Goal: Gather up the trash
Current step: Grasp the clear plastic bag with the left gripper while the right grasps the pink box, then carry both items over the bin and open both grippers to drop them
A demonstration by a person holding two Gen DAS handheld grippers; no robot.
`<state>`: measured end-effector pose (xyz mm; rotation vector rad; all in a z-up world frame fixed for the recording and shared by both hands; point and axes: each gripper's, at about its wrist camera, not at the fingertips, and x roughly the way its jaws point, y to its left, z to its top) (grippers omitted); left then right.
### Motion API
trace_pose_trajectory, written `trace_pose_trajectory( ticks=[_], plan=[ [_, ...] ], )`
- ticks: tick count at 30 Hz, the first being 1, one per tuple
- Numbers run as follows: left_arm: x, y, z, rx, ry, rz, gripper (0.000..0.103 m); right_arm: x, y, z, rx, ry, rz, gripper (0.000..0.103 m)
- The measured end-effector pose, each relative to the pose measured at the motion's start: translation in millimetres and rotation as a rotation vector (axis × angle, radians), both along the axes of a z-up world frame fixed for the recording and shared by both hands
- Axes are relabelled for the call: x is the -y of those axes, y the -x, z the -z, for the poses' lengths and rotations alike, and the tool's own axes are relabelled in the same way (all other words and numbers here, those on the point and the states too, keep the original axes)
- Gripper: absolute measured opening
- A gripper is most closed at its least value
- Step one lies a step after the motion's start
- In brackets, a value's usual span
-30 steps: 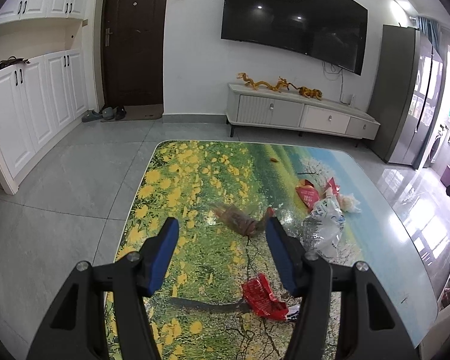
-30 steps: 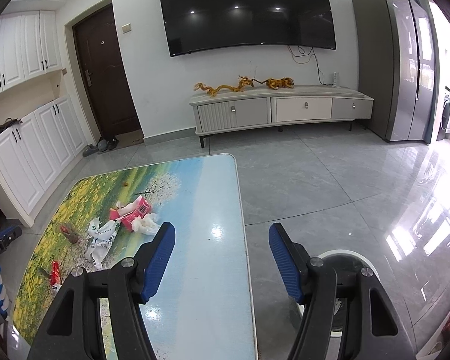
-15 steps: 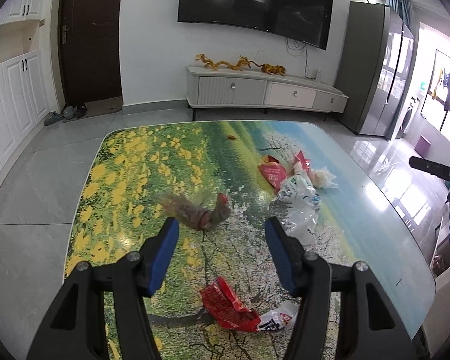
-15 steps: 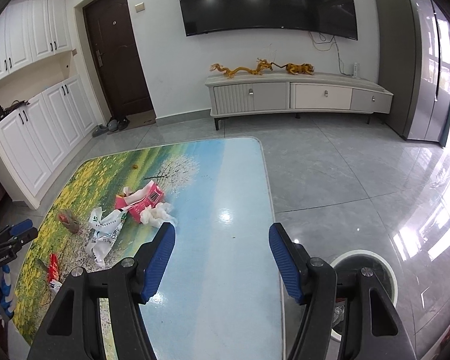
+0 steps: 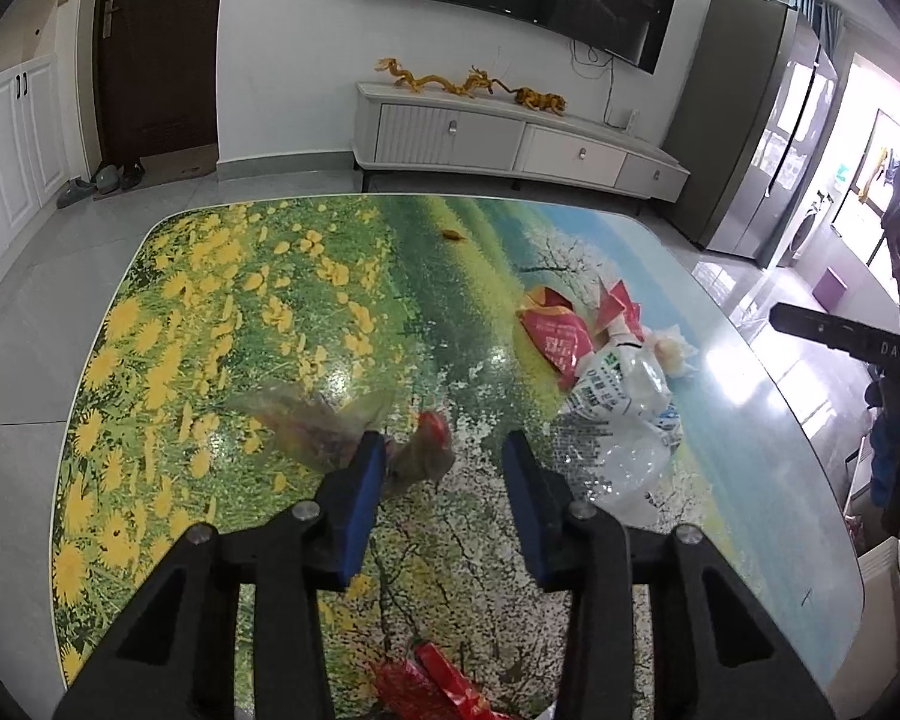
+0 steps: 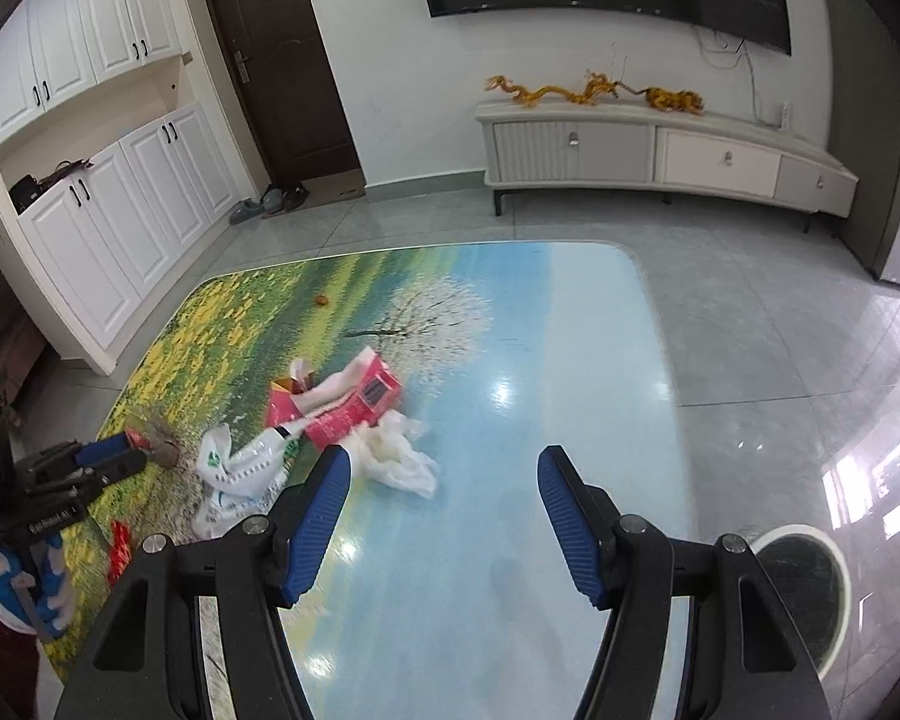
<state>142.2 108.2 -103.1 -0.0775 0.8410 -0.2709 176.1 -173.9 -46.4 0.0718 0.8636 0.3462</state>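
We take the brown crumpled wrapper (image 5: 342, 426) as landmark. It lies on the tabletop (image 5: 222, 300), long axis left to right, its red-tipped end between the fingers of our left gripper (image 5: 444, 468). These fingers have just been closing; the left pad touches the film, the right pad is apart, so nothing is held yet. Right of the wrapper lie the clear plastic bag (image 5: 624, 414) and the red carton (image 6: 354, 402), then the white tissue (image 6: 399, 456). Our right gripper (image 6: 444, 510) hangs half open and empty right of the tissue. Farther right the tabletop is bare, and past its edge stands the white bin (image 6: 810, 582).
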Motion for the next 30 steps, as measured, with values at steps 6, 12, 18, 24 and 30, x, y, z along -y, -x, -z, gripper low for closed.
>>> trace_pose_trajectory(
  ticks=[6, 12, 18, 24, 30],
  plan=[
    [-0.9, -12.4, 9.7, -0.023, 0.003, 0.004, 0.024, -28.8, -41.6, 15.3, -0.106, -0.045, -0.022, 0.063],
    [-6.5, -16.0, 13.0, -0.021, 0.02, 0.006, 0.014, -43.2, -76.7, 38.9, -0.23, -0.125, 0.011, 0.061],
    [-10.5, -13.8, 11.5, -0.004, 0.034, 0.01, 0.012, -51.7, -96.2, 51.7, -0.312, -0.149, 0.048, 0.052],
    [-10.9, -9.4, 10.5, 0.007, 0.046, 0.013, 0.012, -57.9, -105.2, 56.5, -0.358, -0.166, 0.049, 0.041],
    [-14.0, -1.2, 0.4, 0.028, 0.06, 0.005, 0.011, -61.5, -110.7, 60.9, -0.385, -0.226, 0.041, 0.02]
  ],
)
